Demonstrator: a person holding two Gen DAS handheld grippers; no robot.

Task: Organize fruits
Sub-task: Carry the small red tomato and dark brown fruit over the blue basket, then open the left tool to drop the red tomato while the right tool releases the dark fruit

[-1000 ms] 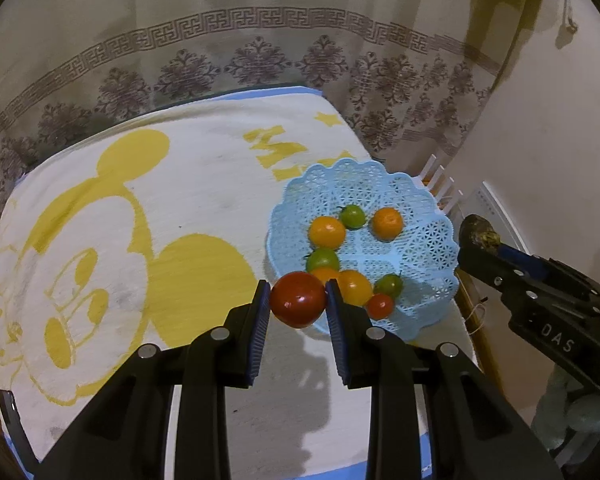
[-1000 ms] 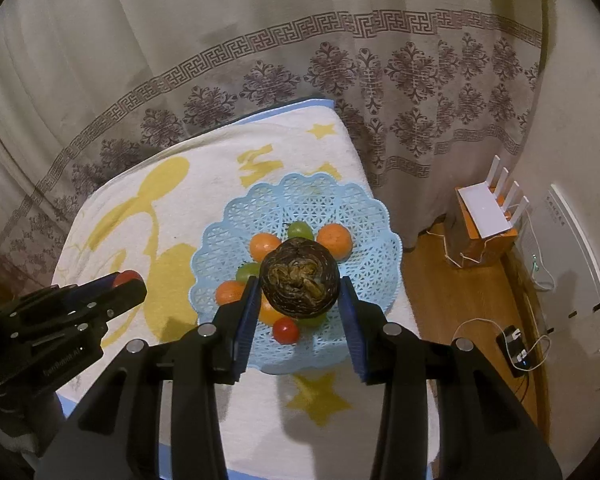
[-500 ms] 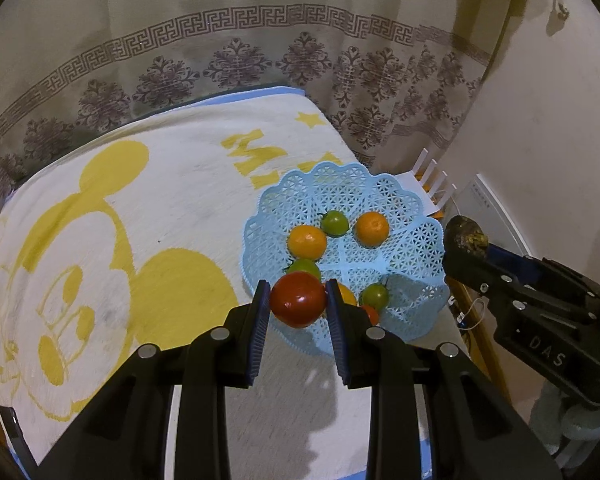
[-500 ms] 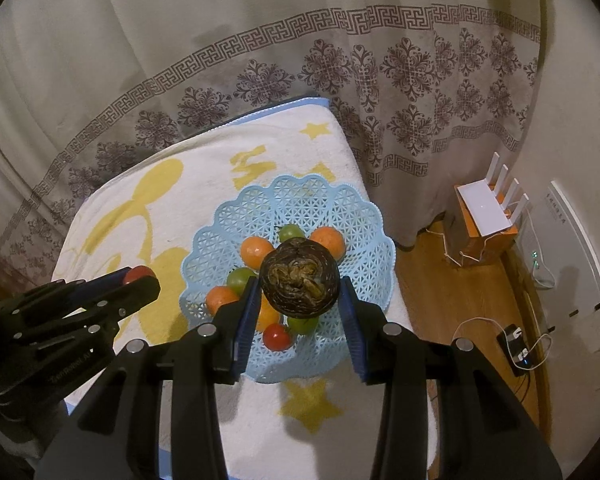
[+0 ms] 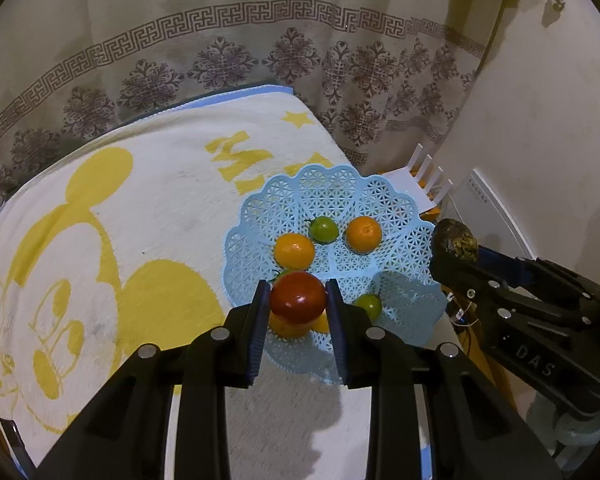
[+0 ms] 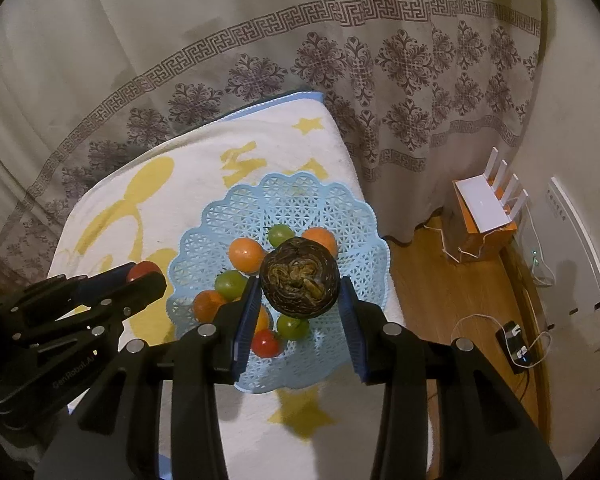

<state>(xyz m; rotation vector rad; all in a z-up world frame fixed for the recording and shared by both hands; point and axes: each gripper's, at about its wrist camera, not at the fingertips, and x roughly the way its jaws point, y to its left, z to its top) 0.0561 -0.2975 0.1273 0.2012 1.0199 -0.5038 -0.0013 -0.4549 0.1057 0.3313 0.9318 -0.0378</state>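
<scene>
A light blue lattice basket (image 5: pixel 340 192) (image 6: pixel 300 196) sits on the right part of the towel-covered table and holds several small orange, green and red fruits. My left gripper (image 5: pixel 298 300) is shut on a red tomato (image 5: pixel 298 298) above the basket's near left rim; it also shows in the right wrist view (image 6: pixel 144 270). My right gripper (image 6: pixel 299 288) is shut on a dark brown round fruit (image 6: pixel 299 282) above the basket's middle; this fruit shows at the right in the left wrist view (image 5: pixel 454 242).
A white towel with a yellow mouse print (image 5: pixel 112 220) covers the table. A patterned curtain (image 6: pixel 340 60) hangs behind. To the right, off the table, are a white router on an orange box (image 6: pixel 484 208), a wall panel and cables on the wooden floor (image 6: pixel 516 344).
My left gripper has carried the red tomato rightward, from beside the basket to over its near rim. My right gripper holds the brown fruit over the basket, drifting slightly.
</scene>
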